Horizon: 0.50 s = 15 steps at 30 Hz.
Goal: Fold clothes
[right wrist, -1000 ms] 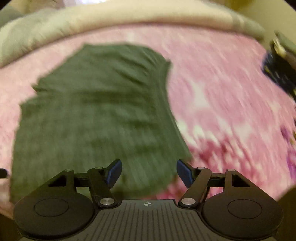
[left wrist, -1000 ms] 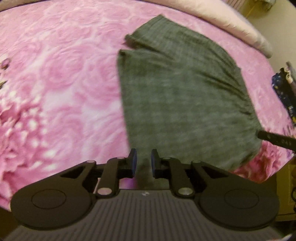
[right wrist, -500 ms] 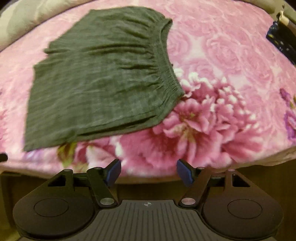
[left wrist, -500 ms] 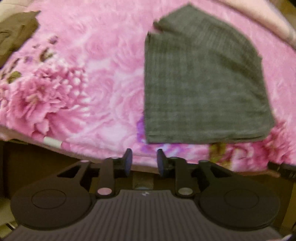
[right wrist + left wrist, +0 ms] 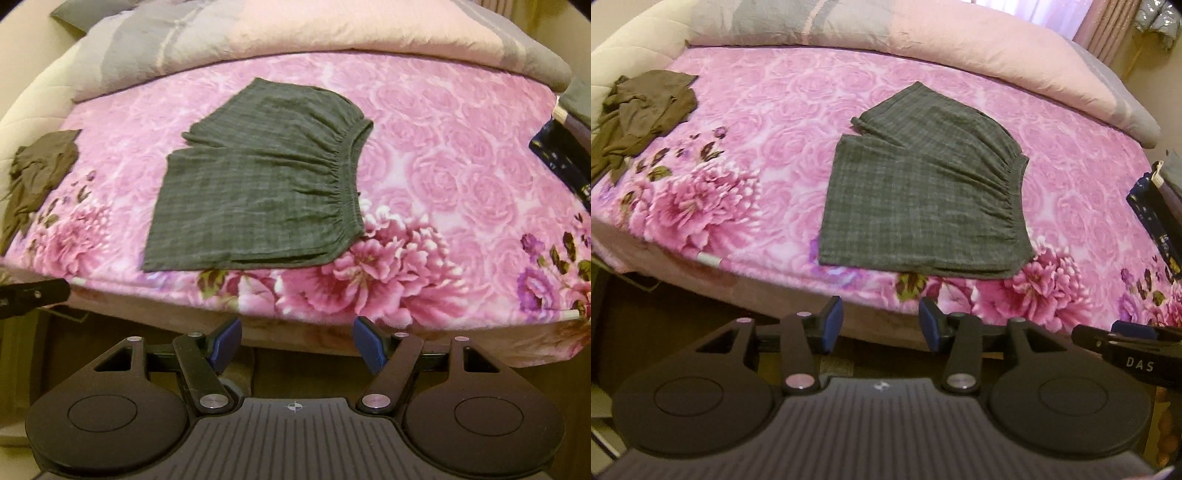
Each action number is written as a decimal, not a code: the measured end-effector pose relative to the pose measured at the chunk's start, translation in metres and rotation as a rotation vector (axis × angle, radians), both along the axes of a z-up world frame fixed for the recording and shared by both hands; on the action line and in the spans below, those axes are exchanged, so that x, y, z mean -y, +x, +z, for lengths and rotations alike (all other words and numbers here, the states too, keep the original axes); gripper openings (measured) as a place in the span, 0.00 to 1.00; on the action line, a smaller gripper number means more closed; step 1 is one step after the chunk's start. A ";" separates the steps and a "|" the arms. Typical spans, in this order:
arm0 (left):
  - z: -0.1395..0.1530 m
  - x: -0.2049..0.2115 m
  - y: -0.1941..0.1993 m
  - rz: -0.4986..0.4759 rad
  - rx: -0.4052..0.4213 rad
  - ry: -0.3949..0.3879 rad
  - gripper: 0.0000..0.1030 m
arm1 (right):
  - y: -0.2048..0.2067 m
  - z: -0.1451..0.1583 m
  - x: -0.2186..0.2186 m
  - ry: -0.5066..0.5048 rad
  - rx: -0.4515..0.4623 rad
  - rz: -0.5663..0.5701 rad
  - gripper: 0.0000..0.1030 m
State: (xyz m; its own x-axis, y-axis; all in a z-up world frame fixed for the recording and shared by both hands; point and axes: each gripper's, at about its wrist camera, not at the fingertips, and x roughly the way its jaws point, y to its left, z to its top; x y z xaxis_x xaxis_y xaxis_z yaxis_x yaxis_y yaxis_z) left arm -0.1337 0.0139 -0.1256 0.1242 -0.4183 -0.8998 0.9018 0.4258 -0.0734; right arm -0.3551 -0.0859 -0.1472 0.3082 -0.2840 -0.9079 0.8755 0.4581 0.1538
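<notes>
Grey shorts (image 5: pixel 923 184) lie folded flat on the bed (image 5: pixel 775 122), near its front edge, apart from both grippers. The left gripper (image 5: pixel 881 325) is opening and the right gripper (image 5: pixel 295 341) stands wide, both with empty fingers. The left view shows a "DAS" mark on the right gripper; the right view shows only a dark sliver of the left gripper.

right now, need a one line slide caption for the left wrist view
Left gripper, jaws opening and empty, off the bed's edge; folded grey plaid shorts lie flat on the pink floral blanket.
</notes>
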 end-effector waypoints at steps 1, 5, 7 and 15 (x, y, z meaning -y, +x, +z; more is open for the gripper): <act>0.004 -0.003 -0.003 0.002 0.009 -0.005 0.39 | -0.002 0.004 -0.003 -0.007 0.004 0.004 0.68; 0.018 -0.016 -0.014 0.006 0.042 -0.031 0.39 | -0.011 0.018 -0.012 -0.043 0.018 0.007 0.68; 0.026 -0.021 -0.017 0.011 0.057 -0.044 0.39 | -0.017 0.025 -0.014 -0.057 0.027 -0.002 0.68; 0.047 -0.036 -0.028 0.015 0.085 -0.074 0.41 | -0.025 0.041 -0.025 -0.074 0.044 0.002 0.68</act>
